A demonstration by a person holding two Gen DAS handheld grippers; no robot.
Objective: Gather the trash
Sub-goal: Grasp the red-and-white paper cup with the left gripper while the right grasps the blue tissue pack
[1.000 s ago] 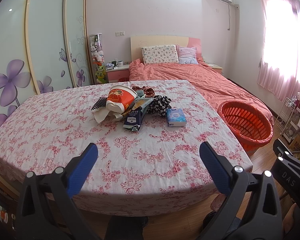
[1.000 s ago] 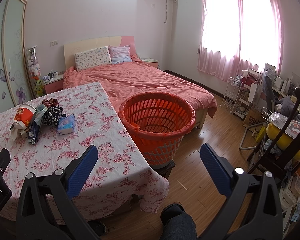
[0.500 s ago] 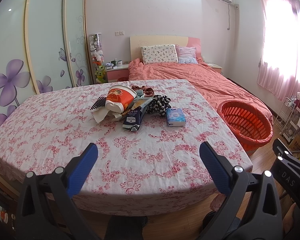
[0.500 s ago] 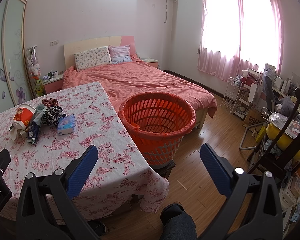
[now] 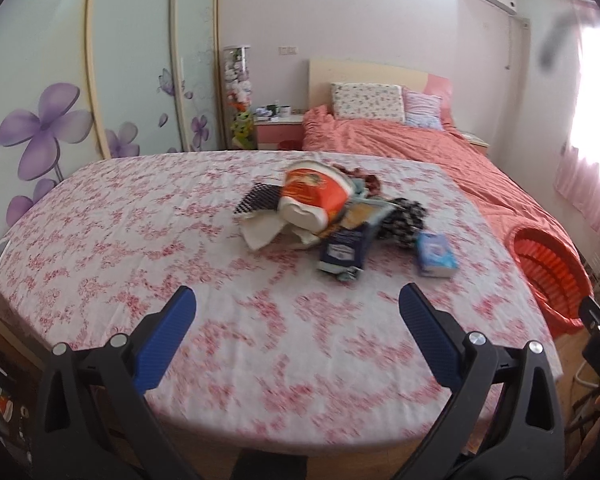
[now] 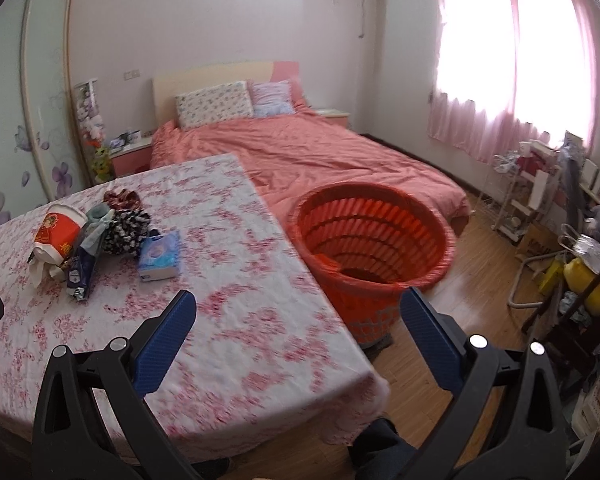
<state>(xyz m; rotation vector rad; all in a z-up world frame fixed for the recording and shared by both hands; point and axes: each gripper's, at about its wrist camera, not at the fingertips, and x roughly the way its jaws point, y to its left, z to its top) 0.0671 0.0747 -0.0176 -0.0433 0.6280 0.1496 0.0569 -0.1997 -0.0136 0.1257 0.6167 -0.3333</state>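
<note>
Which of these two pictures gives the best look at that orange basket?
The right wrist view: the basket sits near the middle, its whole rim and slatted inside visible, standing on the floor beside the table. In the left wrist view the basket is squeezed against the right edge, distorted, with only part of it showing.

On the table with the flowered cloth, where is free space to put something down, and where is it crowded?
The flowered tablecloth is bare along the near edge, between both grippers and the trash pile, and across the whole wardrobe side. It is crowded mid-table: the orange paper cup, dark blue wrapper and light blue tissue pack lie clustered.
</note>
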